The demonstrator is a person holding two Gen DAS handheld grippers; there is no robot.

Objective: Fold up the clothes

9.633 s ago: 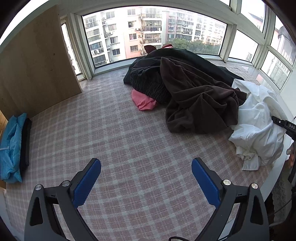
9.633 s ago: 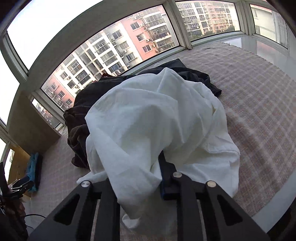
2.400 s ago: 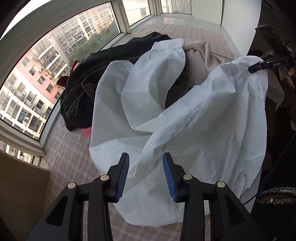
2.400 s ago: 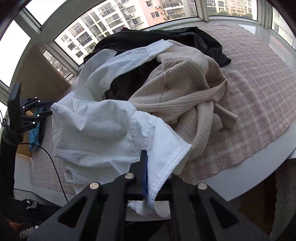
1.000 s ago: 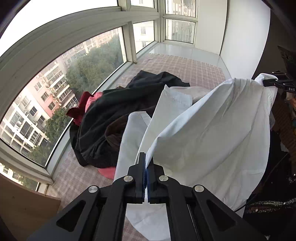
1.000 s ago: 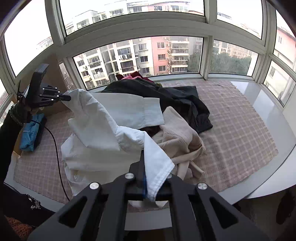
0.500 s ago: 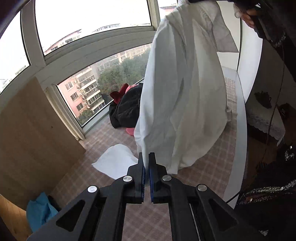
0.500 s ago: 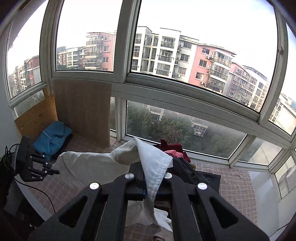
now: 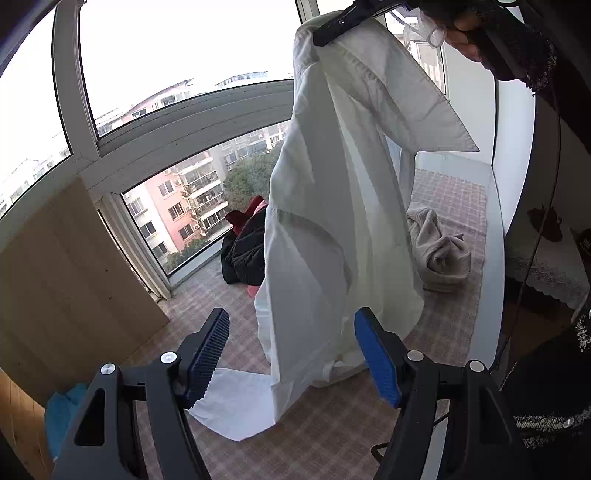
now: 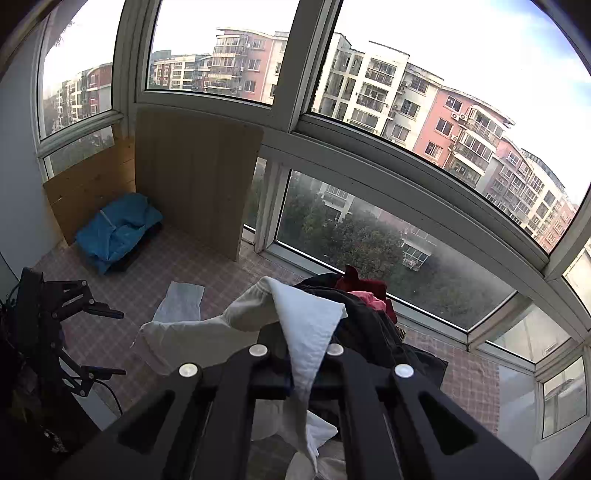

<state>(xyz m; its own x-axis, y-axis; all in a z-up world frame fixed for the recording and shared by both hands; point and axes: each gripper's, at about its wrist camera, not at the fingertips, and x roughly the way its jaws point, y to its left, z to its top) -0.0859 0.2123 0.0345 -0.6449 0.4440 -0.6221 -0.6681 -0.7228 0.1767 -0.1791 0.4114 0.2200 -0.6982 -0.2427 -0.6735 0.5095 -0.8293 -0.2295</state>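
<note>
A white shirt [image 9: 332,229] hangs full length from my right gripper [image 9: 345,20], high at the top of the left wrist view. One sleeve [image 9: 236,402] trails onto the checked mat [image 9: 332,435]. My left gripper [image 9: 291,354] is open, its blue pads either side of the shirt's lower hem and not touching it. In the right wrist view my right gripper [image 10: 306,373] is shut on the shirt's collar [image 10: 306,325], and the left gripper [image 10: 110,343] stands open at the far left.
A beige cardigan [image 9: 439,251] lies crumpled on the mat at the right. A dark pile of clothes [image 9: 243,251] with red and pink pieces sits by the window. Folded blue clothes [image 10: 118,229] lie beside a wooden board [image 10: 192,177]. A person's hand [image 9: 465,33] holds the right gripper.
My left gripper, shut on the shirt a second ago, has let go and opened wide. The right gripper has lifted the shirt high, so it now hangs down.
</note>
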